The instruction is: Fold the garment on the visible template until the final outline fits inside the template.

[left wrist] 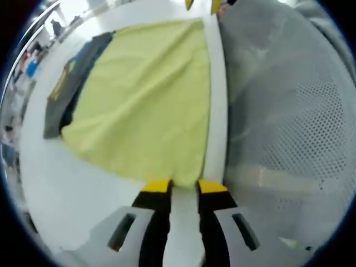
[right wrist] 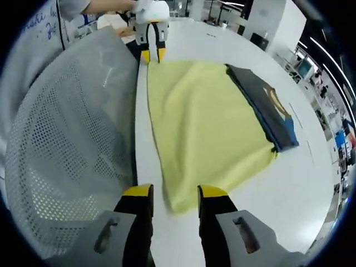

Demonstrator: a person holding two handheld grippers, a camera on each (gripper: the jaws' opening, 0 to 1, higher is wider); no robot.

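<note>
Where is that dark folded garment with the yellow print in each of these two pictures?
Left gripper view: the dark garment lies upper left, along the yellow cloth's left edge.
Right gripper view: the dark garment lies right of centre, along the yellow cloth's right edge.
Shared landmark: the yellow cloth on the white table.

Open-plan lab or office: long white table (right wrist: pixel 311 183), grey mesh chair (right wrist: pixel 67 139) at frame left, whiteboard with writing (right wrist: pixel 41 25) upper left, desks and monitors (right wrist: pixel 305 65) upper right.
</note>
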